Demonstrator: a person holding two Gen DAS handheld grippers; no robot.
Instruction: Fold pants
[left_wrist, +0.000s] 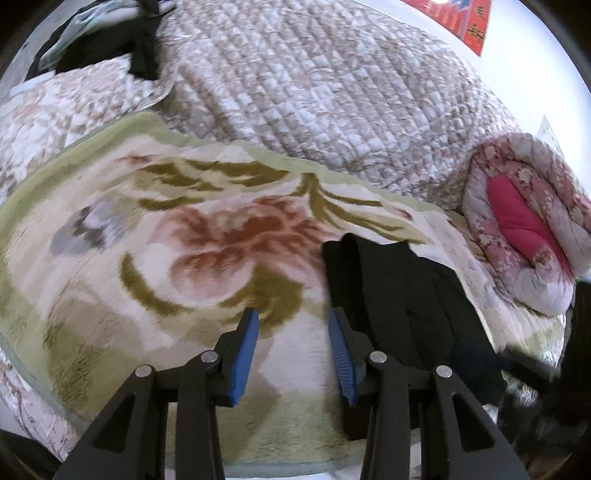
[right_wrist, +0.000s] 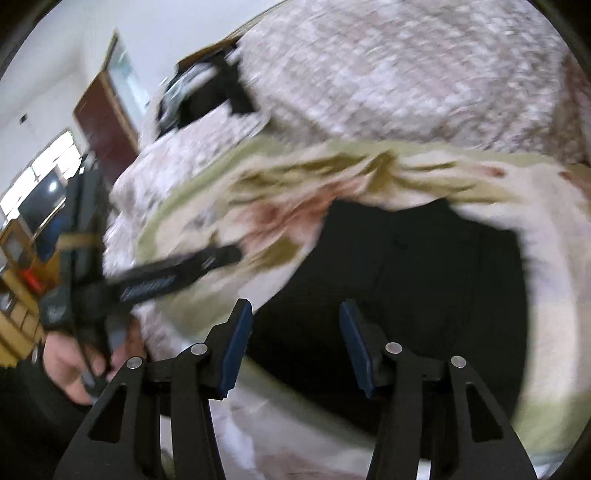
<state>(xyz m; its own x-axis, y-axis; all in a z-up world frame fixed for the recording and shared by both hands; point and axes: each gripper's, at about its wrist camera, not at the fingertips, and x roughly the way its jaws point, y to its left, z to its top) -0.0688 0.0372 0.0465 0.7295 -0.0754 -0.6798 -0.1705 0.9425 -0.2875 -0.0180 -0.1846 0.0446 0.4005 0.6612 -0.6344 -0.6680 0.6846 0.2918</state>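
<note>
Left wrist view: the left gripper (left_wrist: 293, 326) has its jaws spread wide, holding nothing, above the floral blanket (left_wrist: 155, 229), with the folded black pants (left_wrist: 402, 295) just right of it. Right wrist view, blurred: the right gripper (right_wrist: 295, 317) hangs over the pants (right_wrist: 424, 266), jaws spread and empty. Upper frame: a quilted bedspread (left_wrist: 314, 81).

Bedroom: a bed under layered covers, pale walls, daylight from one side.

A beige-and-white quilted bedspread (left_wrist: 314, 85) covers the bed, with a cream floral fleece blanket (left_wrist: 166, 229) spread on it and a rolled pink-patterned duvet (left_wrist: 524, 229) beside that. A red patterned wall hanging (left_wrist: 461, 18) shows on the white wall (right_wrist: 66, 48). A dark brown wooden door (right_wrist: 107, 122), bright window (right_wrist: 40, 181) and what seems a yellow-wood cabinet (right_wrist: 18, 295) appear blurred.
</note>
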